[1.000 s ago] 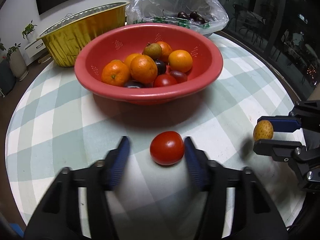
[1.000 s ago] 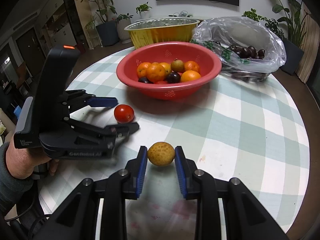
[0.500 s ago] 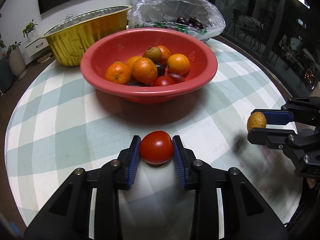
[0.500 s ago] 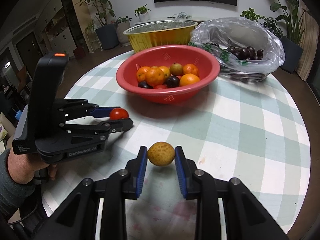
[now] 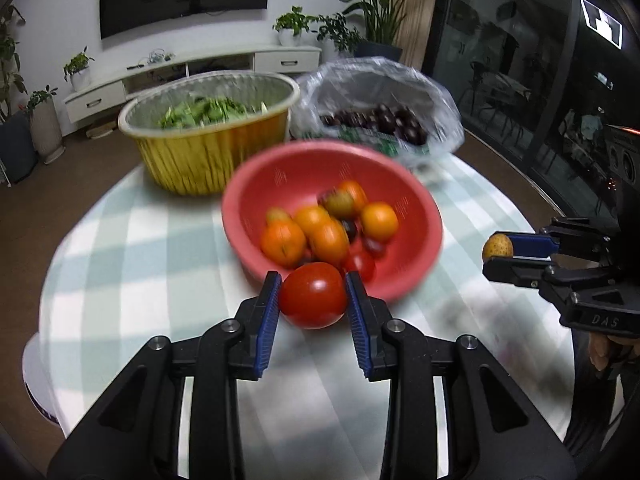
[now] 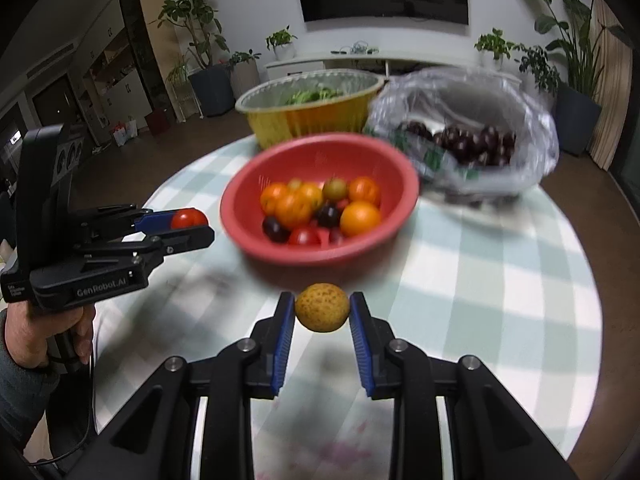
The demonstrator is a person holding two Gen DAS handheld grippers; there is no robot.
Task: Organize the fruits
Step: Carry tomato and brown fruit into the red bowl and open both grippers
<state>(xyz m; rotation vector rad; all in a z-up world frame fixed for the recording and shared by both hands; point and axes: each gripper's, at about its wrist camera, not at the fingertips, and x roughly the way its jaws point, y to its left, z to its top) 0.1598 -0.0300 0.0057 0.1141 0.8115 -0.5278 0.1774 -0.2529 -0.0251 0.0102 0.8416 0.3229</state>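
Both grippers have risen off the checked table (image 6: 500,280) since a second ago, each carrying fruit. Left gripper (image 5: 313,300) is clamped on a red tomato (image 5: 313,295), glossy, round, unbruised, held near the close rim of the red bowl (image 5: 416,216). Right gripper (image 6: 322,312) is clamped on a small yellow-brown fruit (image 6: 322,307), skin speckled and dull, held above the table in front of the bowl. Bowl holds oranges, dark plums and tomatoes mixed together. Judgement: sorting is early; two pieces picked, none visibly placed, most fruit remains in the bowl. Destination unclear.
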